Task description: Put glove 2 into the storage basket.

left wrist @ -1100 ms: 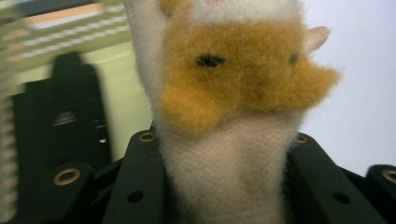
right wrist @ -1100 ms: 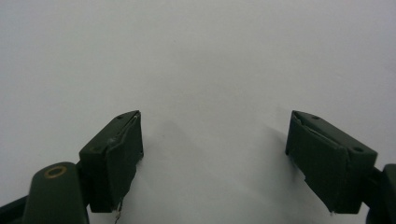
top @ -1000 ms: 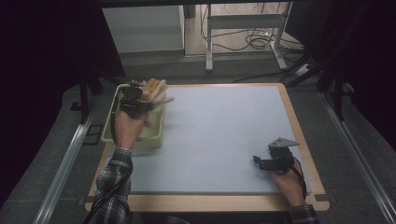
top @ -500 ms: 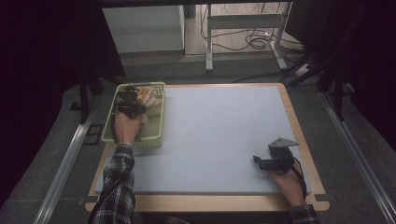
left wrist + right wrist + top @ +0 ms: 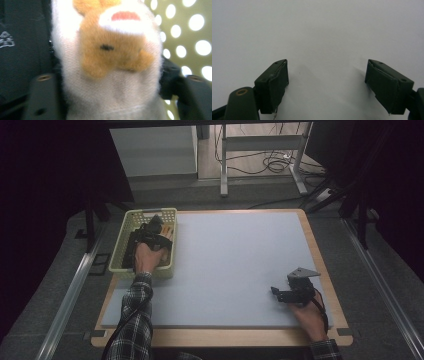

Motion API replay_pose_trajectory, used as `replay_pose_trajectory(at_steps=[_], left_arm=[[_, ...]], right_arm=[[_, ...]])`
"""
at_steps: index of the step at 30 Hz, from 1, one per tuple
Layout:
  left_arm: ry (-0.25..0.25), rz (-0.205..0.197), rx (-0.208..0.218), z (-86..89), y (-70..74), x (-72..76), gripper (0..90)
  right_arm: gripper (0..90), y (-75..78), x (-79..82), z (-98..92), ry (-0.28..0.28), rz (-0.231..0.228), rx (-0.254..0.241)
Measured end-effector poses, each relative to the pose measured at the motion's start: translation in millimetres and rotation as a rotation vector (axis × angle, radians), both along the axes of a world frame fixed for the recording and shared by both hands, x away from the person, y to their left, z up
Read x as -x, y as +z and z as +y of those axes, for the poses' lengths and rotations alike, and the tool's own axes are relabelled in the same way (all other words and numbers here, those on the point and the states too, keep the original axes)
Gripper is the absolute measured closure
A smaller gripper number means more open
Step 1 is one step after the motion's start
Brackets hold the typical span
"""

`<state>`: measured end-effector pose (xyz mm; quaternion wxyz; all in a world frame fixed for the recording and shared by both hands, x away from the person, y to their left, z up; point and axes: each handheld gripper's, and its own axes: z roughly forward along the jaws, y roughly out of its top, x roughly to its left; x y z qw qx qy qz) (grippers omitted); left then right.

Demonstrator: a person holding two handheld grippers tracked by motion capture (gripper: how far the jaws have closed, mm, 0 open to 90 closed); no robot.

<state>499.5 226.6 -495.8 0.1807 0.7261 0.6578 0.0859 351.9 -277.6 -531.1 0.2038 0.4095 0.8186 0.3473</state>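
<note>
Hovering low inside the pale yellow-green basket (image 5: 122, 240), the left claw (image 5: 156, 226) has a fluffy white sock (image 5: 110, 82) between its jaws, and those jaws have just been opening. From the left claw's own camera, the sock fills the gap between the two black jaws, its fuzzy cream fabric running straight up ahead of the claw, with an orange-brown animal face and a little red mouth stitched on just beyond the jaw tips. Whether the pads press on the fabric or have let go, I cannot tell; the plush bulges right out to both jaws. Beyond the sock, to the claw's right, the basket's perforated wall glows with round holes; to the claw's left lies dark cloth (image 5: 22, 37) with a small printed mark.

Over to the right claw (image 5: 278, 293) now: it rests on the grey mat (image 5: 235, 265) covering the counter (image 5: 327, 285), far across from the basket, held in the person's right hand (image 5: 307, 312). Its jaws stand wide apart with bare mat between and ahead of them, gripping nothing at all.
</note>
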Motion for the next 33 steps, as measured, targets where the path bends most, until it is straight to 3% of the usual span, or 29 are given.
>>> replay_pose_trajectory(at_steps=[4,7,10,12,16,20,22,26,30,33], left_arm=[[-0.009,-0.028,0.036,6.0,9.4,7.1,12.8],[-0.016,-0.055,0.075,15.3,19.0,14.1,13.4],[0.002,-0.036,0.097,25.2,20.0,16.8,25.9],[0.007,-0.023,0.125,29.5,18.5,17.4,39.5],[-0.026,0.024,0.156,26.1,11.5,16.4,53.5],[-0.055,0.043,0.146,19.7,8.1,14.8,54.6],[-0.047,0.020,0.141,22.6,10.3,15.0,47.5],[-0.040,-0.069,0.068,26.9,15.9,20.4,26.3],[-0.058,-0.154,0.017,29.1,20.4,27.0,14.3],[-0.073,-0.204,0.014,29.4,24.4,33.3,7.0]], right_arm=[[18.3,0.0,0.0,0.0,0.000,0.000,0.001],[18.3,0.1,0.1,0.0,0.000,0.001,0.001],[18.3,0.1,0.1,0.0,0.000,0.000,0.002],[18.3,0.0,0.0,0.1,0.000,0.000,0.001],[18.3,0.1,0.1,0.0,0.000,0.001,0.002],[18.3,0.1,0.1,0.0,0.000,0.000,0.002],[18.3,0.1,0.1,0.0,0.000,0.000,0.002],[18.3,0.0,0.0,0.0,0.000,0.000,0.001],[18.3,0.1,0.1,0.0,0.000,0.000,0.002],[18.3,0.0,0.1,0.1,0.000,-0.001,0.001]])
